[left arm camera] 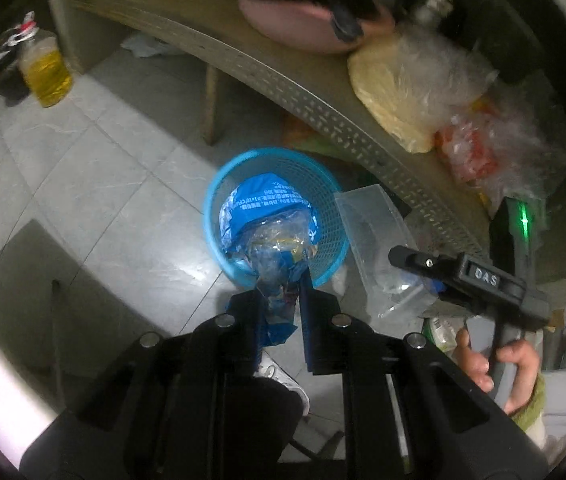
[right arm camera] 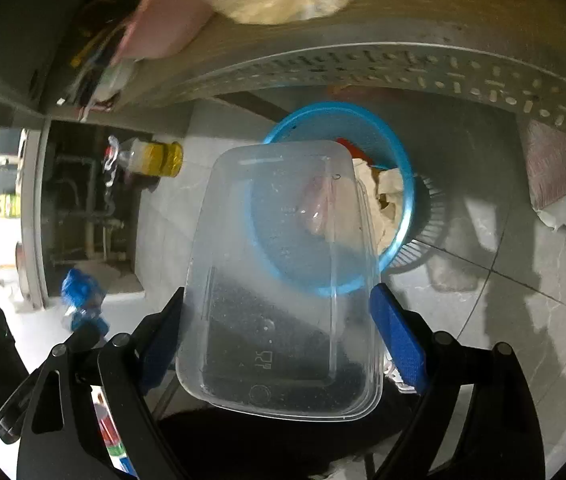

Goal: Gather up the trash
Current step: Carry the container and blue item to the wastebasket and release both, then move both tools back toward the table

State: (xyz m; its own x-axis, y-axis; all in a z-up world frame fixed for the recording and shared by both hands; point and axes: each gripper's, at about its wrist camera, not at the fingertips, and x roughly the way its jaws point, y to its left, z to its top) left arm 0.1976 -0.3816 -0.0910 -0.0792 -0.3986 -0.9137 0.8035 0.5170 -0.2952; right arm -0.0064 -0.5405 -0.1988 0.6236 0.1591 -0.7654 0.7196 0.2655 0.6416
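Observation:
A blue mesh waste basket (left arm camera: 325,200) stands on the tiled floor beside a table; it also shows in the right wrist view (right arm camera: 405,184), holding crumpled paper. My left gripper (left arm camera: 281,294) is shut on a blue and clear plastic wrapper (left arm camera: 271,216), held just above the basket's mouth. My right gripper (right arm camera: 279,304) is shut on a clear plastic food container (right arm camera: 283,280), held over the basket; the container shows in the left wrist view (left arm camera: 379,240) to the basket's right.
A beige perforated table (left arm camera: 315,108) carries a pink bowl (left arm camera: 295,20) and plastic bags (left arm camera: 415,84). A bottle of yellow liquid (left arm camera: 45,68) stands on the floor at left. A fan grille (right arm camera: 427,232) lies behind the basket.

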